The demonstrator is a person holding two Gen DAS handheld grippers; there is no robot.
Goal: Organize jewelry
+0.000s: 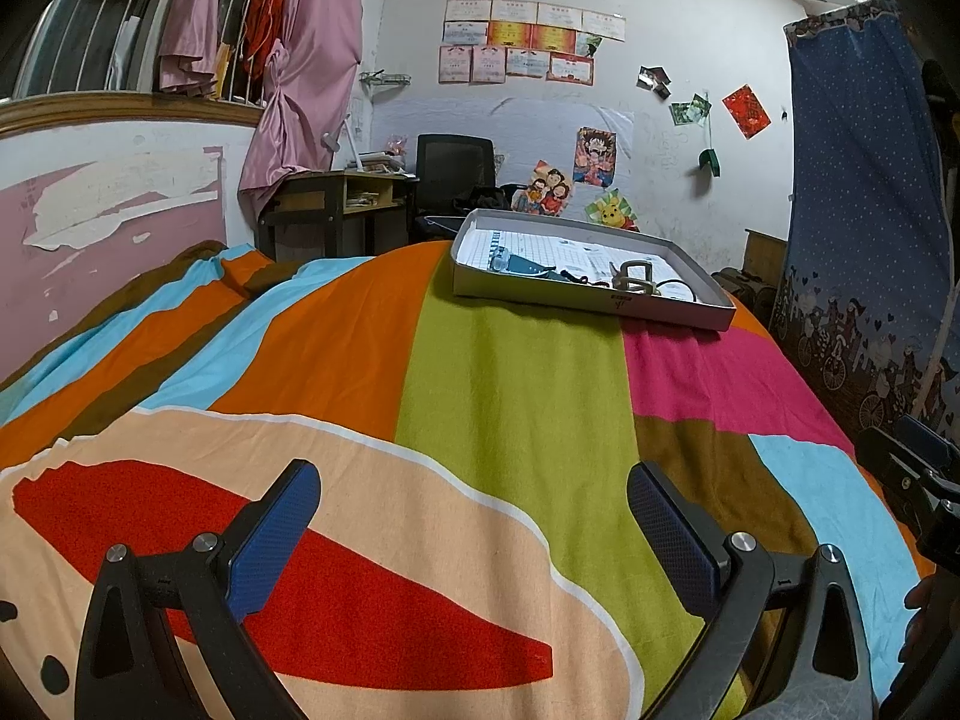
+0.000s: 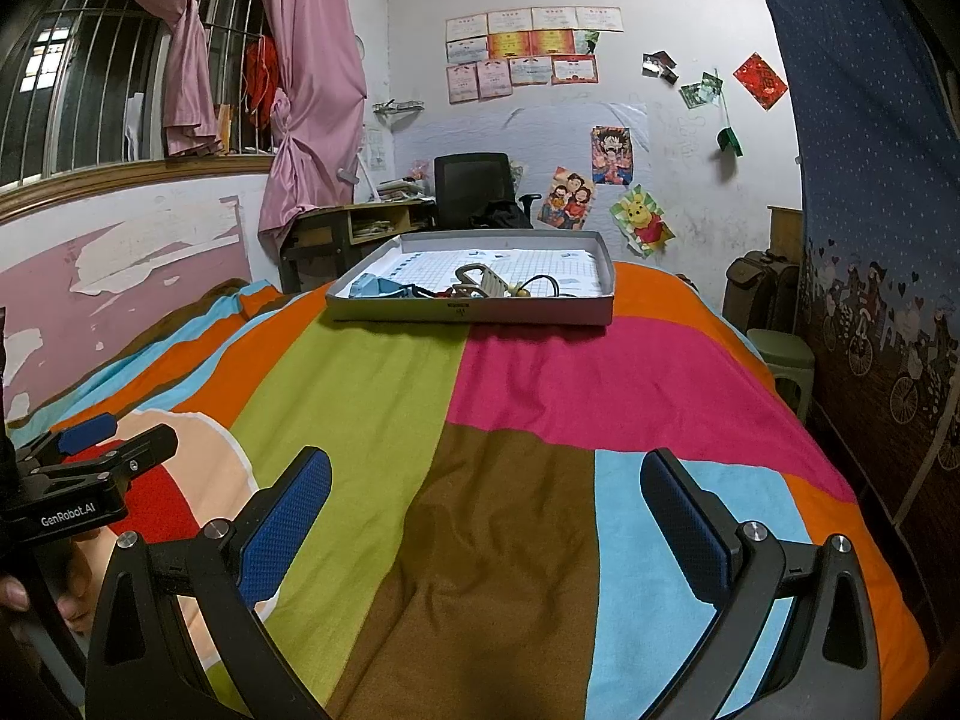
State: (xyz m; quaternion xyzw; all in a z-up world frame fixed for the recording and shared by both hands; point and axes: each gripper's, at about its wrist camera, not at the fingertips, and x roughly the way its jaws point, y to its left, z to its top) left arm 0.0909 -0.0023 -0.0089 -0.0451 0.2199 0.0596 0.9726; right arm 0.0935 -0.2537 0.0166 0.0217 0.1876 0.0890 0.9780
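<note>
Inspector A: Where is the jewelry lying?

Inspector B: It is sitting as a small tangle [image 2: 480, 285] in a shallow grey tray [image 2: 540, 311] at the far end of the bed. The pieces are too small to name with certainty; a pale buckle-shaped item [image 1: 635, 277], a blue strap-like item [image 1: 517, 267] and a dark cord loop [image 2: 543, 285] are showing near the tray's front wall. Gridded paper [image 2: 540, 267] is lining the tray floor.

Inspector A: And relative to the claws?

Inspector B: The tray is resting well ahead of both. From the left wrist view it is lying ahead and to the right of the left claw [image 1: 474, 531]; from the right wrist view it is lying ahead, roughly centred to slightly left of the right claw [image 2: 486, 525]. Neither claw is touching the tray or its contents.

Inspector A: State of the claws?

Inspector B: Both are standing spread wide, blue pads [image 1: 273, 540] apart, gripping nothing, hovering over the striped bedspread [image 1: 510, 390].

Inspector A: Surroundings?

Inspector B: The left claw is showing at the left edge of the right wrist view. Beyond the bed, a bench [image 2: 360, 222] and black chair [image 2: 474, 183] are standing against a wall carrying certificates [image 2: 528, 51] and posters. A pink curtain [image 2: 306, 78] is hanging on the left.
</note>
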